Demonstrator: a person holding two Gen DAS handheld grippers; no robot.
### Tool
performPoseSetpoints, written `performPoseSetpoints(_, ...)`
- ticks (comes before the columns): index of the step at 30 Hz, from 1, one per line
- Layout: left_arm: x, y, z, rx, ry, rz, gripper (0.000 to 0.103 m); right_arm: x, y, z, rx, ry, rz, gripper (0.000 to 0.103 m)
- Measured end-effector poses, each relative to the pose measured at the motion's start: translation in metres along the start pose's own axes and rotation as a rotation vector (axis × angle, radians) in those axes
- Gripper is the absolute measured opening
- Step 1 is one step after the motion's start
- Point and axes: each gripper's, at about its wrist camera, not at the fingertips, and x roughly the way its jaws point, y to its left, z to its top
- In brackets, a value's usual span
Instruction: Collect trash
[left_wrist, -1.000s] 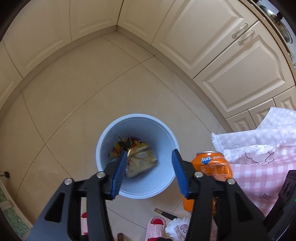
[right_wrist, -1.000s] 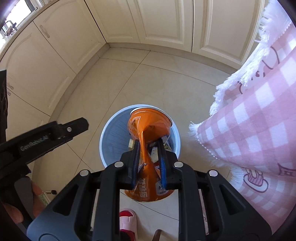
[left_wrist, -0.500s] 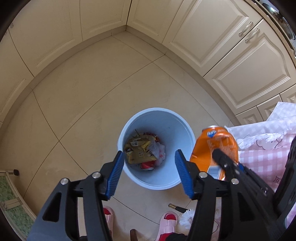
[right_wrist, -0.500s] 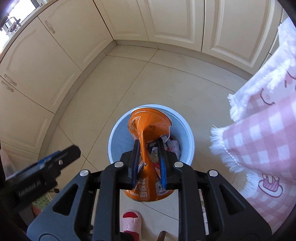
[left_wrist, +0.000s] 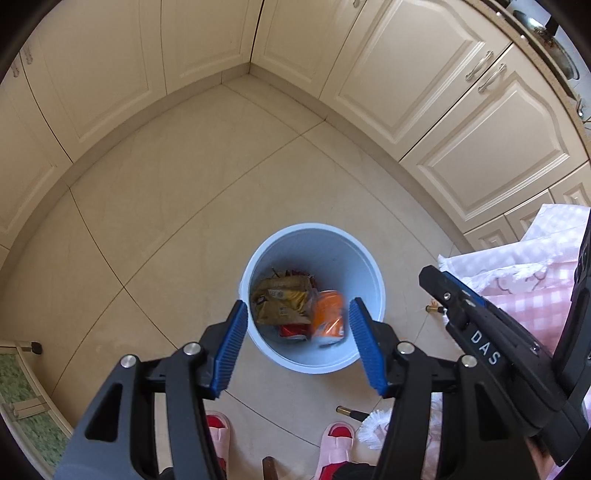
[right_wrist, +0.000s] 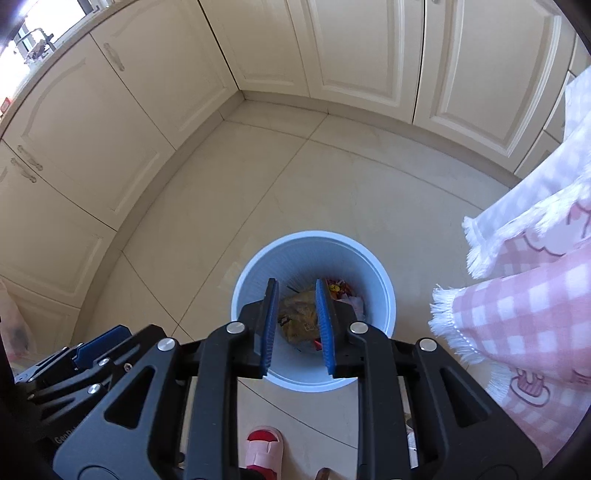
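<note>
Orange can (left_wrist: 328, 319) lies in the pale blue bin (left_wrist: 364, 254), at 5 o'clock of its floor, touching the brown wrapper (left_wrist: 282, 301); blurred, long axis unclear.

Right gripper (right_wrist: 295, 325): fingers apart, nothing between them, directly over the bin mouth, so the nearer of the two. Left gripper (left_wrist: 295, 347): fingers wide apart, empty, over the bin's 6 o'clock rim.

Judgement: no trash within reach of either. Open floor from 9 to 12 o'clock; pink checked cloth (right_wrist: 524, 306) crowds 3 o'clock, slippered feet (left_wrist: 334, 443) at 6.
</note>
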Motion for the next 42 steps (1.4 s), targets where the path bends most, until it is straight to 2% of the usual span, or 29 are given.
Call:
performPoseSetpoints(3,-0.023,-0.004,-0.003,0.018,-0.039,0.013,0.061,-0.022,0.008,-0.003,-0.023,-0.023,-0.013,0.023)
performPoseSetpoints(7,-0.055,-0.013,-0.011,0.057,-0.083,0.021,0.065,-0.066,0.021,-0.010,-0.055,-0.072,-0.055,0.030)
performPoseSetpoints(9,-0.078,-0.015,-0.017,0.074,-0.116,0.030,0.066,-0.089,0.027,-0.012,-0.077,-0.097,-0.068,0.040)
performPoseSetpoints(10,-0.089,-0.016,-0.021,0.078,-0.128,0.038,0.067,-0.101,0.031,-0.015,-0.088,-0.113,-0.068,0.050)
performPoseSetpoints(15,-0.154,-0.018,-0.039,0.110,-0.221,0.057,0.072,-0.185,0.049,-0.030,-0.144,-0.215,-0.075,0.052)
performPoseSetpoints(20,-0.231,-0.025,-0.065,0.138,-0.330,0.063,0.074,-0.281,0.054,-0.054,-0.172,-0.354,-0.079,0.066)
performPoseSetpoints(22,-0.265,-0.033,-0.080,0.154,-0.372,0.059,0.074,-0.318,0.054,-0.066,-0.186,-0.408,-0.087,0.067)
performPoseSetpoints(28,-0.351,-0.055,-0.123,0.214,-0.504,0.023,0.079,-0.413,0.040,-0.106,-0.174,-0.541,-0.100,0.075)
performPoseSetpoints(33,-0.421,-0.083,-0.164,0.276,-0.617,-0.054,0.083,-0.481,0.016,-0.140,-0.147,-0.630,-0.133,0.077)
performPoseSetpoints(38,-0.470,-0.112,-0.204,0.337,-0.709,-0.109,0.087,-0.538,-0.001,-0.181,-0.114,-0.721,-0.167,0.080)
performPoseSetpoints(42,-0.500,-0.127,-0.240,0.377,-0.765,-0.115,0.089,-0.575,-0.006,-0.210,-0.099,-0.784,-0.191,0.082)
